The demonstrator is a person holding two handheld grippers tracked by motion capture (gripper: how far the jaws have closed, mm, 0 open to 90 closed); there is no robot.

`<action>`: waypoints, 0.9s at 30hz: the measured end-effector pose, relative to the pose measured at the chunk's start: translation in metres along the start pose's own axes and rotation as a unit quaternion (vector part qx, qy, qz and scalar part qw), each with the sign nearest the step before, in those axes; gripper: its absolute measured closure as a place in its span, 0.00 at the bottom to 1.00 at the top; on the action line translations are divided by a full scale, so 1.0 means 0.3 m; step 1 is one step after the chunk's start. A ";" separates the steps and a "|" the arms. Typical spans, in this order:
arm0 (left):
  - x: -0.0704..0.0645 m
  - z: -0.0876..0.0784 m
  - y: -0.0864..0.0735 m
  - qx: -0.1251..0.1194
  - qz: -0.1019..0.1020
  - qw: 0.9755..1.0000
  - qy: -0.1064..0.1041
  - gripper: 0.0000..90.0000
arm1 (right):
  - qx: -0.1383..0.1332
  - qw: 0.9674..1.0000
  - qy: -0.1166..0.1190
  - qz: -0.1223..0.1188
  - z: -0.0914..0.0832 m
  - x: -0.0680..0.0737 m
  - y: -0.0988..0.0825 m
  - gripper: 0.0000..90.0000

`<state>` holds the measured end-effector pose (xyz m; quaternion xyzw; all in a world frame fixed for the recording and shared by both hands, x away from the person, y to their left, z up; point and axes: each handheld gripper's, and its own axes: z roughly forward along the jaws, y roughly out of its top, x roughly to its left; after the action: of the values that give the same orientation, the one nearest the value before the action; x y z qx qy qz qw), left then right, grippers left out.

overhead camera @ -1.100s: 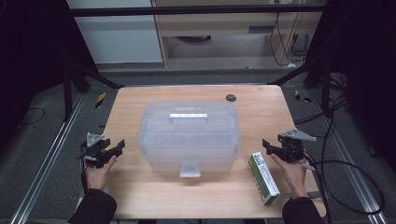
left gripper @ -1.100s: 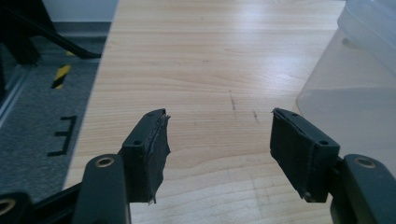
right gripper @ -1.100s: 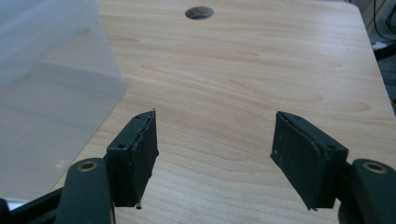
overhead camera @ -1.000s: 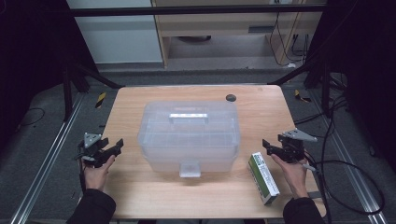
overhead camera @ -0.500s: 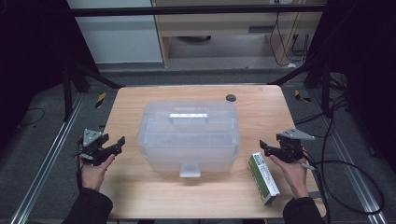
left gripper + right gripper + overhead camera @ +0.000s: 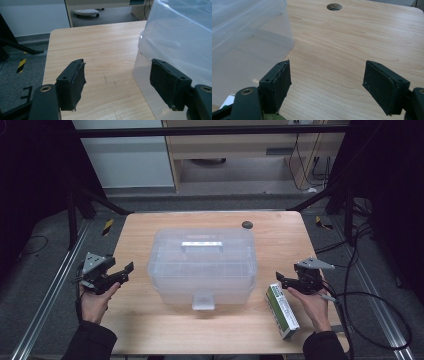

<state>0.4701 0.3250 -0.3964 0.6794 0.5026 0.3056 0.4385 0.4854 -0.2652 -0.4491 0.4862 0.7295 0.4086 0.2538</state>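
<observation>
Table (image 6: 150,330), light wood. Mid-table: clear plastic storage box (image 6: 202,265) w/ lid handle and front latch; prob. light, stiff, slick walls, so grip handle or latch tab. Green-white carton (image 6: 282,310) by its right side. Left gripper (image 6: 118,272) & right gripper (image 6: 284,281): jaws just been opening, spread wide, nothing between.

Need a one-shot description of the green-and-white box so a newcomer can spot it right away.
Start at the wooden table and find the big translucent plastic storage bin in its middle. Go to the bin's right-hand near corner: the small green-and-white box lies flat there, just apart from the bin and in front of the right gripper. It is the only coloured, opaque item on the tabletop.
</observation>
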 end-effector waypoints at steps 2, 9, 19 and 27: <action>0.000 -0.005 0.007 0.001 0.004 1.000 0.002 0.30 | 0.002 1.000 -0.001 0.000 0.000 0.001 0.000 0.24; -0.013 -0.020 0.034 0.007 0.024 1.000 -0.008 0.29 | 0.005 1.000 -0.001 -0.005 0.002 0.000 -0.001 0.24; -0.026 -0.038 0.102 0.001 0.046 0.998 -0.030 0.28 | 0.012 1.000 -0.006 -0.011 0.004 0.004 -0.006 0.23; -0.048 -0.047 0.189 -0.013 0.071 0.996 -0.055 0.28 | 0.011 1.000 -0.009 -0.007 0.006 -0.004 -0.009 0.22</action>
<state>0.4770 0.3092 -0.3389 0.7236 0.4241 0.3048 0.4513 0.4860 -0.2661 -0.4524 0.4869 0.7353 0.3946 0.2578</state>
